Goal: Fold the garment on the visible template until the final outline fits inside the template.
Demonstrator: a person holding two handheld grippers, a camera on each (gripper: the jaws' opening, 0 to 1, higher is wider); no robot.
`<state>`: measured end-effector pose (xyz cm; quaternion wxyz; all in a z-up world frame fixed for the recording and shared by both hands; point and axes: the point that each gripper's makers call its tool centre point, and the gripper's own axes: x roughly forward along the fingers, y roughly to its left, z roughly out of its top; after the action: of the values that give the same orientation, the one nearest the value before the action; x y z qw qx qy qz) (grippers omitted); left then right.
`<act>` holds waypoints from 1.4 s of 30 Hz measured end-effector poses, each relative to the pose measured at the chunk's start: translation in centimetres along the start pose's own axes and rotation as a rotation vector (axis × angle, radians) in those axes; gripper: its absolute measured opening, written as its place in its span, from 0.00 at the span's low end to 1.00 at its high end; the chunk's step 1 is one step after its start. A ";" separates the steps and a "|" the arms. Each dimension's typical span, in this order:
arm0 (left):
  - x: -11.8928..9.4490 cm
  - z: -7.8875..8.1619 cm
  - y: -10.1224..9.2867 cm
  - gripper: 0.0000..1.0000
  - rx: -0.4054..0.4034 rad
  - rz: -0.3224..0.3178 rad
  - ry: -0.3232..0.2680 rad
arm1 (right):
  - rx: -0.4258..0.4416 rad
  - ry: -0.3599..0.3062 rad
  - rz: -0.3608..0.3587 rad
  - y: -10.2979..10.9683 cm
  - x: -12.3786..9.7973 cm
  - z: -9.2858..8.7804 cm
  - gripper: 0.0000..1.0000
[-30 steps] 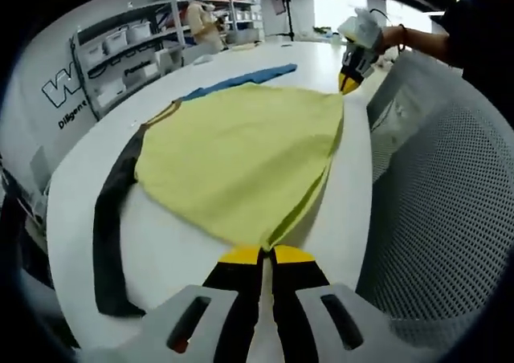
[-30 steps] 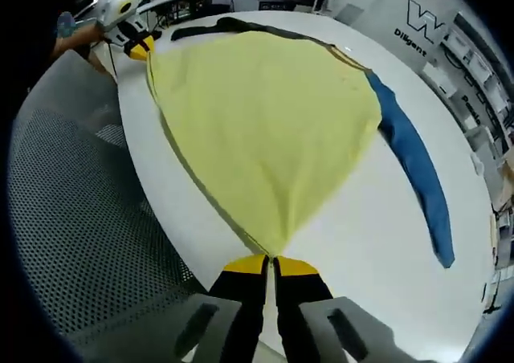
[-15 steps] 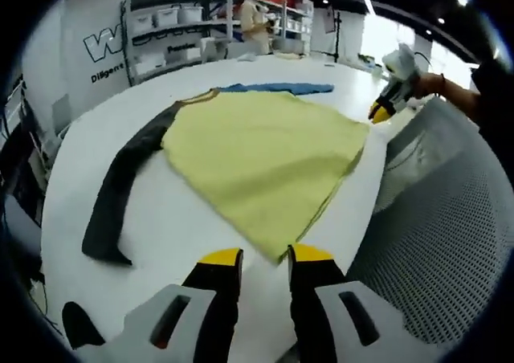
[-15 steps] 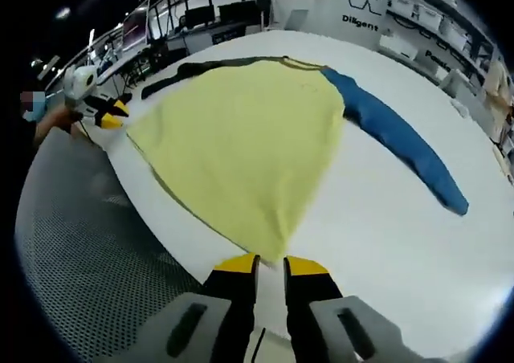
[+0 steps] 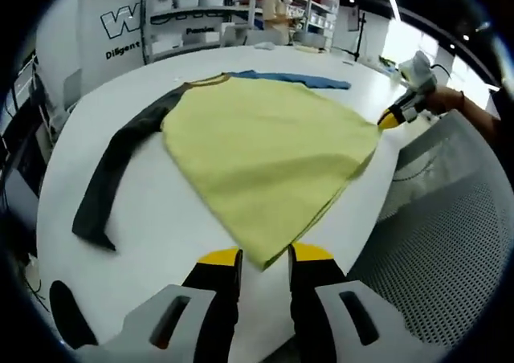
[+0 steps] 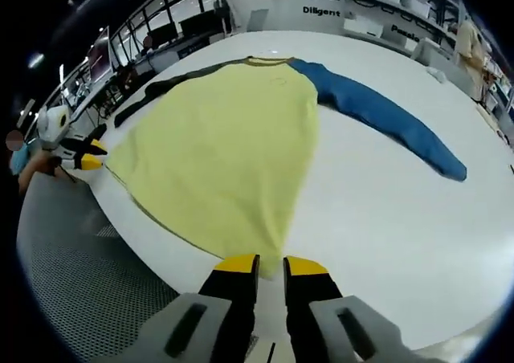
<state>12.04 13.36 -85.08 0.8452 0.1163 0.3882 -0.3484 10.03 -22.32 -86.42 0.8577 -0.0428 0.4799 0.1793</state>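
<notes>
Yellow cloth across the middle of both views: garment (image 5: 265, 150) spread flat on a white table (image 5: 152, 226), yellow body, one dark sleeve (image 5: 112, 178) trailing toward the lower left of the left gripper view, one blue sleeve (image 5: 297, 79) at the upper centre. In the right gripper view, same garment (image 6: 225, 146) centre-left, blue sleeve (image 6: 385, 118) running off to the right, dark sleeve (image 6: 161, 86) at the upper left, white table (image 6: 401, 218) bare around it.

Left gripper (image 5: 263, 257) at the bottom centre of its own view, yellow-tipped jaws standing apart with a gap between them, nothing pinched; nearest corner of the yellow hem lying just above the tips, between them. Seen again small at the left edge of the right gripper view (image 6: 90, 156), at the garment's far corner, held by a hand; jaw state there too small to tell.

Right gripper (image 6: 261, 263) at the bottom centre of its own view, jaws likewise parted, not clamped on anything, hem corner just above the tips. Also at the upper right of the left gripper view (image 5: 391, 120), by the garment's right-hand corner.

Grey perforated surface (image 5: 434, 250) along the lower right of the left gripper view. Shelving with bins (image 5: 193, 10) at the upper left.
</notes>
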 end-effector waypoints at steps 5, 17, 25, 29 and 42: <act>0.2 -0.1 0.2 0.22 -0.036 -0.005 0.003 | -0.004 0.005 -0.004 0.0 0.2 0.0 0.05; 1.3 -0.3 0.2 0.12 -0.126 -0.031 0.040 | -0.027 0.028 -0.030 0.1 0.4 0.2 0.03; 1.2 -0.6 -0.1 0.14 -0.037 0.006 0.096 | -0.053 0.060 -0.049 0.0 0.6 -0.1 0.03; 1.3 -0.7 -0.1 0.12 0.019 0.024 0.123 | -0.066 0.065 -0.055 0.0 0.7 -0.1 0.03; 0.5 -1.1 0.6 0.04 -0.023 0.011 0.100 | -0.034 0.059 -0.043 -0.3 0.3 -0.1 0.00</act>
<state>12.01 14.11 -86.24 0.8279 0.1262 0.4333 -0.3329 10.24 -22.49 -86.77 0.8459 -0.0731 0.5010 0.1676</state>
